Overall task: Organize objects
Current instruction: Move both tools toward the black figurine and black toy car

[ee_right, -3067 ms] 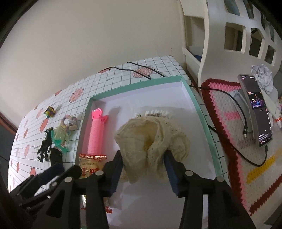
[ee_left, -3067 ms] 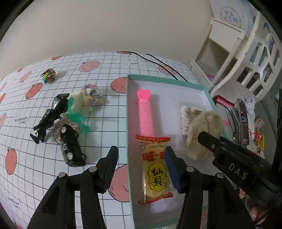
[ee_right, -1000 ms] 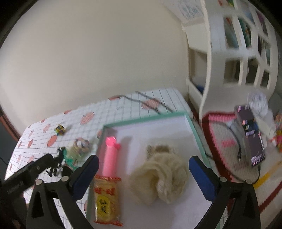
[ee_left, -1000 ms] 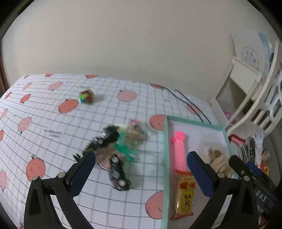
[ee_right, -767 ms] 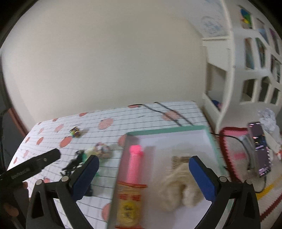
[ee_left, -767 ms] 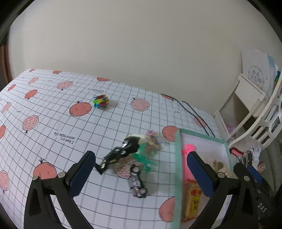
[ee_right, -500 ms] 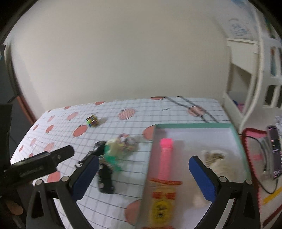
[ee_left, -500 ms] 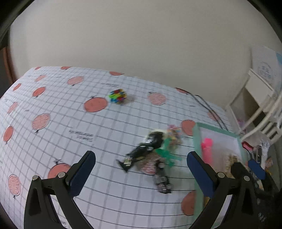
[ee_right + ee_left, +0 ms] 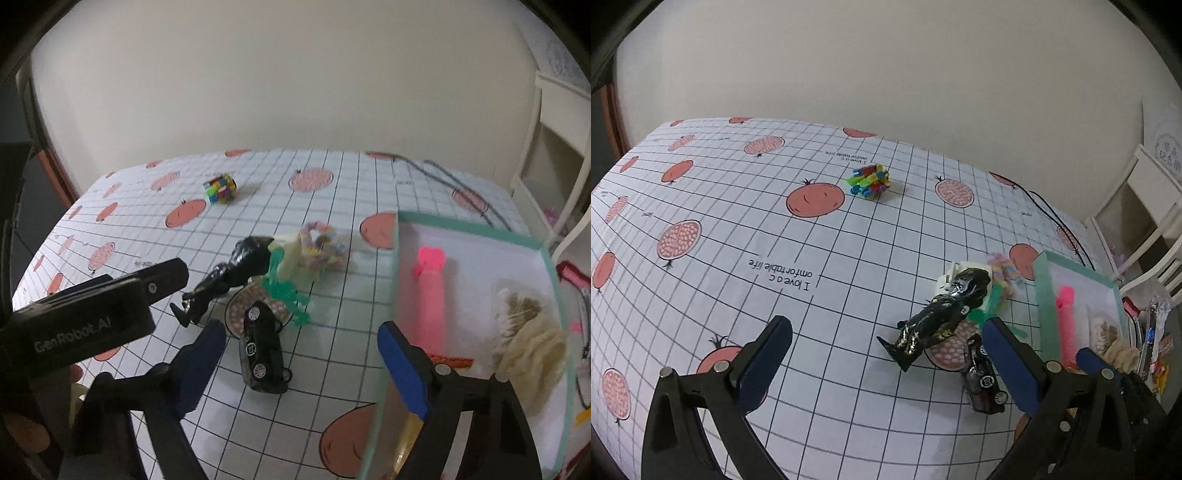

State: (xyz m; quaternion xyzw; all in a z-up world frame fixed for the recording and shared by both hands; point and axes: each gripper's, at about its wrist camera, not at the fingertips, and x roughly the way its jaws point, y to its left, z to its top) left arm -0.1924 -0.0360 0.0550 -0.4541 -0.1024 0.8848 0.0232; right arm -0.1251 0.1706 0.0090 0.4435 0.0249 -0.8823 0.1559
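A green-rimmed white tray (image 9: 469,230) (image 9: 1043,291) on the right holds a pink tube (image 9: 430,291), a cream cloth (image 9: 532,354) and a snack packet. Left of it lie a black figure (image 9: 938,317) (image 9: 229,277), a black toy car (image 9: 262,347) (image 9: 982,376), a green plastic toy (image 9: 284,291) and a pastel ring toy (image 9: 321,247). A multicoloured cube (image 9: 870,181) (image 9: 219,188) sits further back. My left gripper (image 9: 886,365) is open and empty above the cloth. My right gripper (image 9: 299,369) is open and empty, above the car.
The table carries a white grid cloth with red fruit prints (image 9: 812,199). A black cable (image 9: 1056,221) runs along the far right. A white shelf unit (image 9: 554,122) stands to the right. The left gripper's body (image 9: 92,317) shows in the right wrist view.
Both grippers opened wide, let go of the packet and the cream cloth in the tray, and swung left and back. The toy pile now lies between the fingers.
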